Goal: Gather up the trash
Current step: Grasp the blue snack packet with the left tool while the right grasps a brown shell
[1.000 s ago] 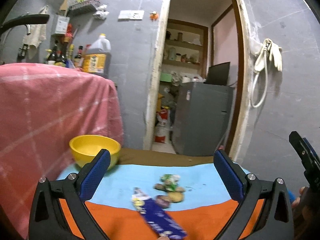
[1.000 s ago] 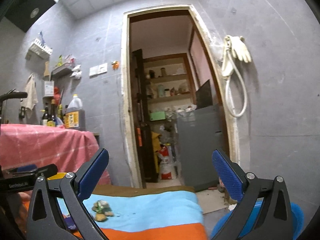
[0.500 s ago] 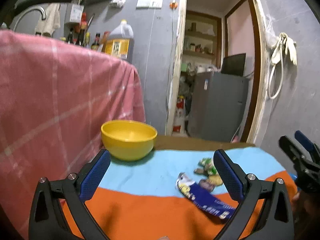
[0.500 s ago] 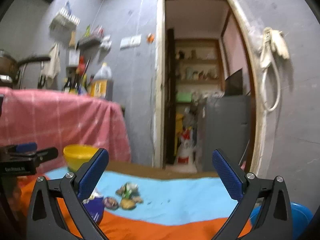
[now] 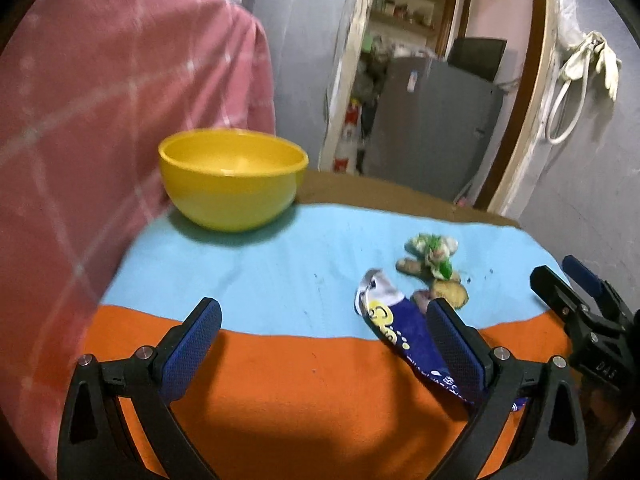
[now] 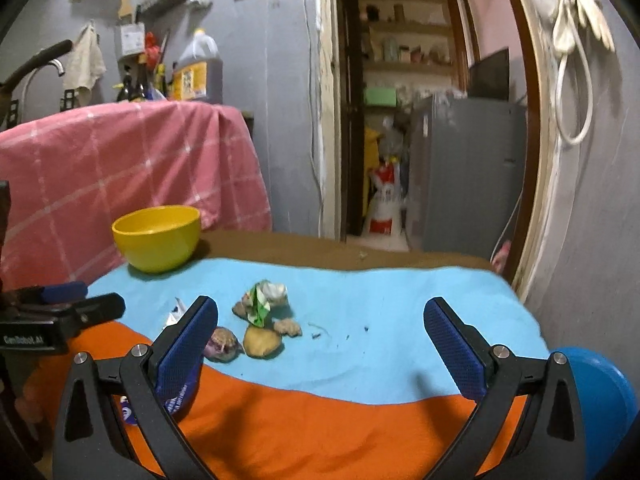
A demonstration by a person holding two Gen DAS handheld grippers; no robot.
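Observation:
A small heap of trash lies on the blue and orange cloth: a crumpled green-white wrapper [image 5: 434, 250] [image 6: 266, 298], brown peel scraps [image 5: 448, 291] [image 6: 261, 342] and a purple scrap [image 6: 223, 345]. A dark blue snack packet [image 5: 404, 334] [image 6: 176, 394] lies flat beside them, partly behind a finger in each view. My left gripper [image 5: 320, 344] hovers open over the orange part, left of the packet. My right gripper [image 6: 320, 344] stands open just right of the heap. Each gripper shows at the edge of the other's view.
A yellow bowl [image 5: 232, 178] [image 6: 158, 238] sits at the cloth's back left, beside a pink checked cover [image 5: 100, 120]. A blue bin [image 6: 600, 396] stands low at the right past the table edge. Behind is an open doorway with a grey fridge [image 6: 468, 172].
Both views have tilted down and moved closer to the table. The bowl and trash now appear larger and higher in the frames. Both grippers stay open.

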